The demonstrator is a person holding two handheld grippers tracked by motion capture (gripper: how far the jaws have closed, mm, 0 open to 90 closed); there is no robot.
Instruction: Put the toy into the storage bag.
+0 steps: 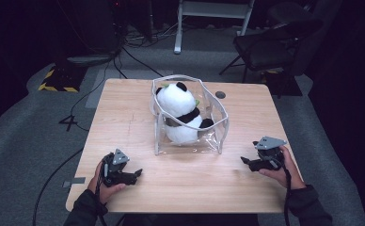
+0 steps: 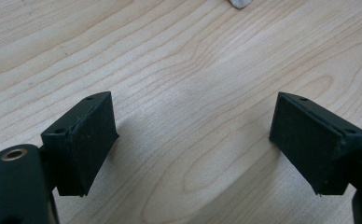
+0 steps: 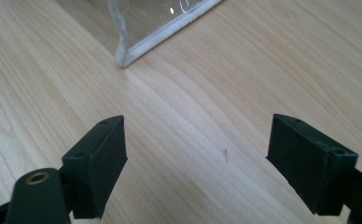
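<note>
A black-and-white panda plush (image 1: 180, 113) sits inside a clear plastic bag (image 1: 217, 120) with white trim, standing open-topped at the middle of the wooden table (image 1: 124, 117). My left gripper (image 1: 137, 174) rests near the table's front left, open, with bare wood between its jaws (image 2: 193, 135). At the front right my right gripper (image 1: 244, 161) is open too, its jaws wide apart over the wood (image 3: 195, 154). A lower corner of the bag (image 3: 123, 58) appears ahead of it in the right gripper view. Both grippers lie apart from the bag.
A small dark round grommet (image 1: 220, 94) is set in the tabletop behind the bag. Beyond the table are a black chair (image 1: 274, 42), a white desk frame (image 1: 213, 14), cables on the grey floor and a yellow-black striped base (image 1: 58, 80).
</note>
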